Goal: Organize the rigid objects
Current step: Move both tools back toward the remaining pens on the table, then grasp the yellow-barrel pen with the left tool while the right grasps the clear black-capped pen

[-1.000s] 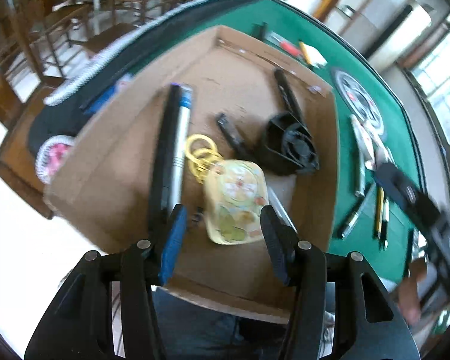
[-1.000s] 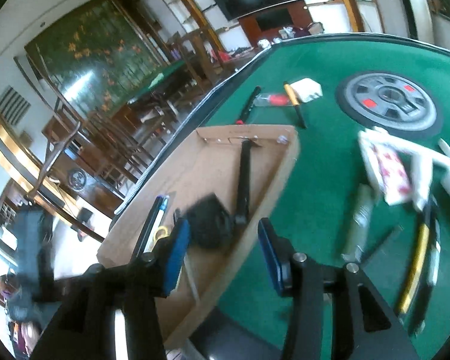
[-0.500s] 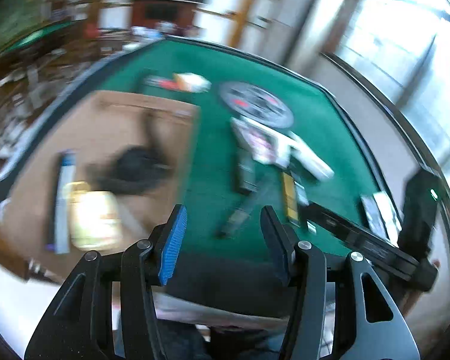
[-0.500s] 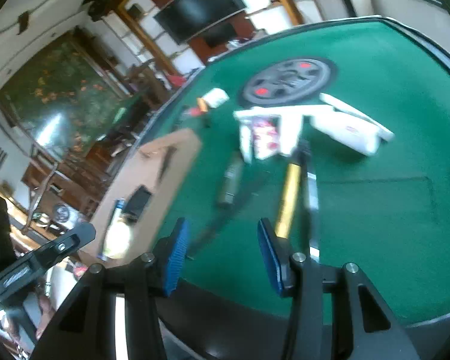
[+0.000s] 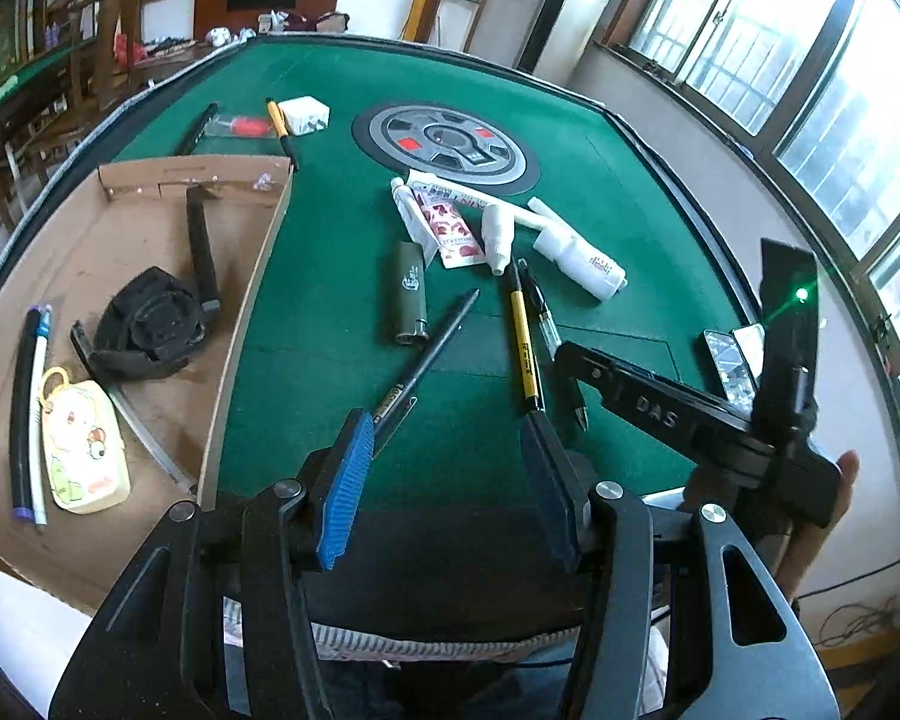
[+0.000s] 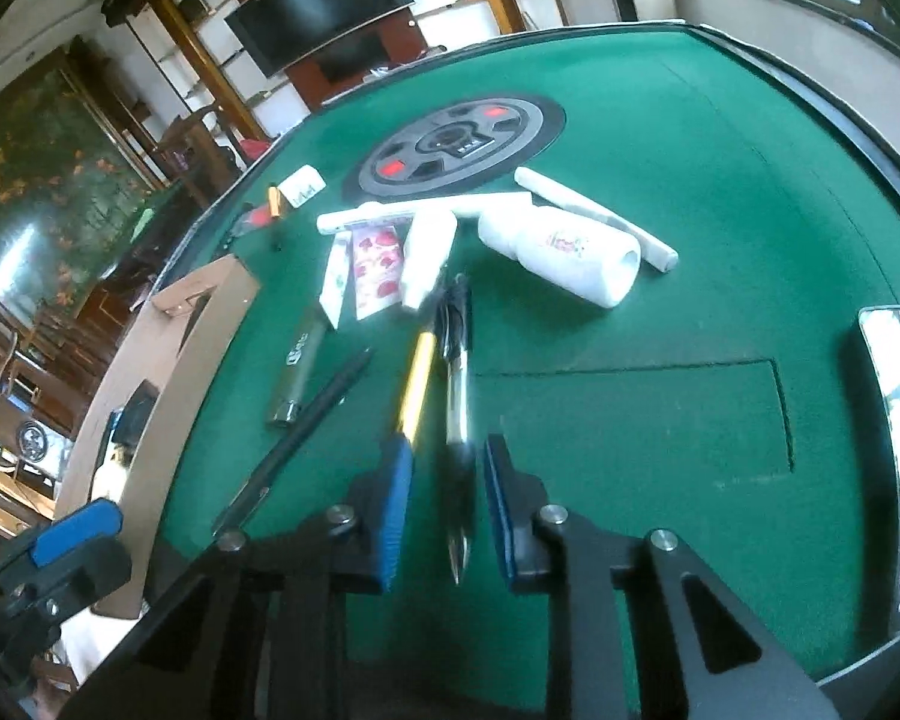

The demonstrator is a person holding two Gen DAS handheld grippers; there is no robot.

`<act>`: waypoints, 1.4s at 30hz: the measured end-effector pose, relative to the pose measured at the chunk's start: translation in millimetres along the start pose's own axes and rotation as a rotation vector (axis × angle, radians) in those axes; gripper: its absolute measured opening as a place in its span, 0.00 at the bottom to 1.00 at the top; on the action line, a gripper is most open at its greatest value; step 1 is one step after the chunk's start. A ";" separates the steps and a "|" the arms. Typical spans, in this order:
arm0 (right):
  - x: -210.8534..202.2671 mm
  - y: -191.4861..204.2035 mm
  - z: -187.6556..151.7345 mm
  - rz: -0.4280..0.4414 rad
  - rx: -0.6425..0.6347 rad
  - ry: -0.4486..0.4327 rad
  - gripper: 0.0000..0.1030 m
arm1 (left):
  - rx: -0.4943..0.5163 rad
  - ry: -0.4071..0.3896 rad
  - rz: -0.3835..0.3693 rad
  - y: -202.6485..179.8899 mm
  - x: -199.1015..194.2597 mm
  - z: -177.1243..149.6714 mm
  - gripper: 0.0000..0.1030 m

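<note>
A cardboard tray (image 5: 252, 276) at the left holds a black round case (image 5: 150, 330), a black strap, a pen and a yellow cartoon pouch (image 5: 81, 444). On the green felt lie a black pen (image 5: 426, 360), a yellow pen (image 5: 525, 342), a clear pen (image 6: 457, 384), an olive lighter (image 5: 411, 294) and white tubes (image 5: 576, 252). My left gripper (image 5: 444, 468) is open and empty above the table's near edge. My right gripper (image 6: 447, 504) is open, its pads (image 6: 393, 504) either side of the clear pen's tip end, apart from it.
A round grey and black dial (image 5: 444, 144) sits in the table's middle. A white box, a red item and more pens (image 5: 282, 126) lie beyond the tray. Phones (image 6: 894, 450) lie at the right edge. Chairs stand to the left.
My left gripper has swung from over the tray to the right, over the felt. My right gripper has moved right and down, with its pads now around the clear pen.
</note>
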State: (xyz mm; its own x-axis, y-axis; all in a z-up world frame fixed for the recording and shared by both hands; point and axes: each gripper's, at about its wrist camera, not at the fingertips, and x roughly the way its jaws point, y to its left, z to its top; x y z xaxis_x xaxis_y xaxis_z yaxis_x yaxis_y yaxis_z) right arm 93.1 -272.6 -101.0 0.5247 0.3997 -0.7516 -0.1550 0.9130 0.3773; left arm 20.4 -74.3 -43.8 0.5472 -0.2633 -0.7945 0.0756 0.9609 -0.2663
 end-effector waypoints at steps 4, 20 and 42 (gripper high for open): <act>11.5 6.2 1.8 -0.093 -0.032 0.010 0.23 | -0.001 0.015 0.000 -1.8 6.5 3.3 0.50; -14.8 -27.5 -18.2 -0.014 0.069 0.045 0.09 | 0.076 0.145 0.003 -42.6 79.1 35.0 0.50; -19.0 -29.8 -25.5 0.024 0.110 0.007 0.09 | 0.154 0.168 0.087 -59.4 122.0 38.4 0.07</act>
State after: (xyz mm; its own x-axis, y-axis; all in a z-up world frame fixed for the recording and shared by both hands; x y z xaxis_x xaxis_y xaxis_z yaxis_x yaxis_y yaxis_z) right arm 66.4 -305.4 -111.8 0.5164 0.4220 -0.7452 -0.0741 0.8889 0.4520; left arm 114.6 -160.2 -104.0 0.4118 -0.1774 -0.8938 0.1676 0.9789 -0.1170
